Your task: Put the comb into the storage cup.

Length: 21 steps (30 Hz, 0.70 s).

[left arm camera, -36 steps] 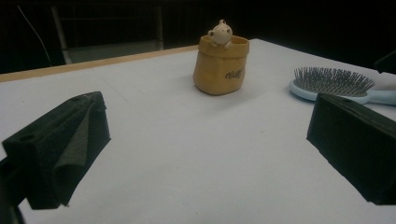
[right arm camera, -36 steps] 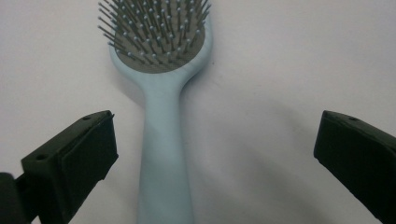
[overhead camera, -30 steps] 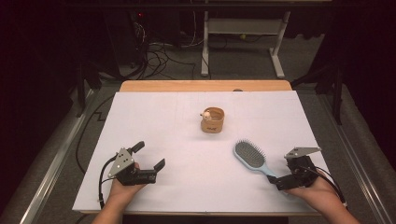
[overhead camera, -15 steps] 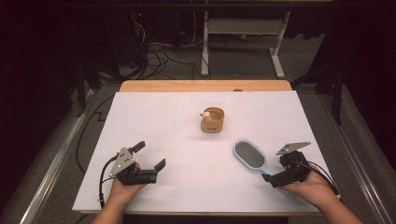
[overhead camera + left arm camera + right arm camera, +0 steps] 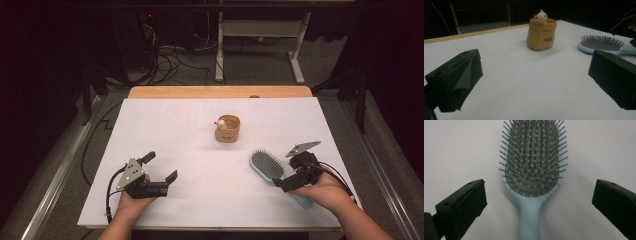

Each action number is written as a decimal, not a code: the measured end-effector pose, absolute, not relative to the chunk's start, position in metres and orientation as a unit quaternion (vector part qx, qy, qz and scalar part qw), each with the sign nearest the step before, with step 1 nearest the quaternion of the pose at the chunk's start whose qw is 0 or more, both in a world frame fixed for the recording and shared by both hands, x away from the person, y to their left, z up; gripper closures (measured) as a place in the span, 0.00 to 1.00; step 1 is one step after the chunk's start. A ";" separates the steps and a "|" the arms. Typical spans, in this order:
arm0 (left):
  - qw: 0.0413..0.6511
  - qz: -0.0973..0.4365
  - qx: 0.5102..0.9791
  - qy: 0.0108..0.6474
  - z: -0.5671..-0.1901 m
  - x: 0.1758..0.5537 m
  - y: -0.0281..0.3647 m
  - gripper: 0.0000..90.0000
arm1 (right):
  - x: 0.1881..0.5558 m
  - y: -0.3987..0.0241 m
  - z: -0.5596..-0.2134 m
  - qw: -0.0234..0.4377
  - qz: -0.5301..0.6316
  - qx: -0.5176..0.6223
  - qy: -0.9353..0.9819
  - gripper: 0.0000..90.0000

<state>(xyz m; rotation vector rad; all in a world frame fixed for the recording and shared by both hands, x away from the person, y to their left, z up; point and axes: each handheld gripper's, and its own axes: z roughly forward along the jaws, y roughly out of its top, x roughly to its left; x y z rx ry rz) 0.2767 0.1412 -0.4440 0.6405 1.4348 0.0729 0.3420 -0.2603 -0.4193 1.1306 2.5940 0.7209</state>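
R claw spread wide astride hairbrush handle, no contact

A: High view: the hairbrush handle runs under the right gripper and right hand; only a pale sliver shows below the palm. Jaw spread there can't be read, the body covers it.

B: Right gripper view: handle cut off by the bottom edge. Both jaws clipped at the frame sides and bottom.

A: Left gripper view: both jaws cut by the bottom corners. Brush handle passes behind the right-hand jaw. Dark shape at the upper right edge is cropped.

B: Lettering on the yellow pot is too small to read; its figurine is soft.
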 end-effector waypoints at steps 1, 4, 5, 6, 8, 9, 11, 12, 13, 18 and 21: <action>0.706 0.032 0.289 0.645 -0.444 0.277 0.141 0.00 | 0.344 -0.258 -0.418 0.110 0.245 0.384 0.884 0.00; 0.707 0.032 0.289 0.645 -0.444 0.277 0.141 0.00 | 0.350 -0.253 -0.416 0.108 0.243 0.379 0.887 0.00; 0.707 0.032 0.289 0.645 -0.444 0.277 0.141 0.00 | 0.352 -0.252 -0.416 0.108 0.241 0.378 0.887 0.00; 0.706 0.032 0.289 0.645 -0.444 0.277 0.141 0.00 | 0.353 -0.250 -0.415 0.106 0.237 0.384 0.886 0.00; 0.707 0.031 0.288 0.646 -0.444 0.277 0.141 0.00 | 0.357 -0.247 -0.415 0.104 0.235 0.381 0.888 0.00; 0.707 0.031 0.287 0.646 -0.444 0.277 0.141 0.00 | 0.360 -0.246 -0.415 0.104 0.236 0.375 0.890 0.00; 0.707 0.030 0.287 0.646 -0.444 0.277 0.142 0.00 | 0.363 -0.244 -0.415 0.101 0.232 0.374 0.892 0.00; 0.707 0.031 0.288 0.646 -0.444 0.277 0.142 0.00 | 0.365 -0.242 -0.415 0.101 0.230 0.373 0.893 0.00; 0.707 0.030 0.287 0.646 -0.444 0.277 0.142 0.00 | 0.367 -0.240 -0.416 0.100 0.228 0.373 0.894 0.00; 0.707 0.030 0.286 0.646 -0.443 0.277 0.142 0.00 | 0.373 -0.234 -0.418 0.093 0.220 0.373 0.897 0.00; 0.707 0.030 0.286 0.646 -0.443 0.277 0.142 0.00 | 0.376 -0.230 -0.420 0.090 0.211 0.372 0.900 0.00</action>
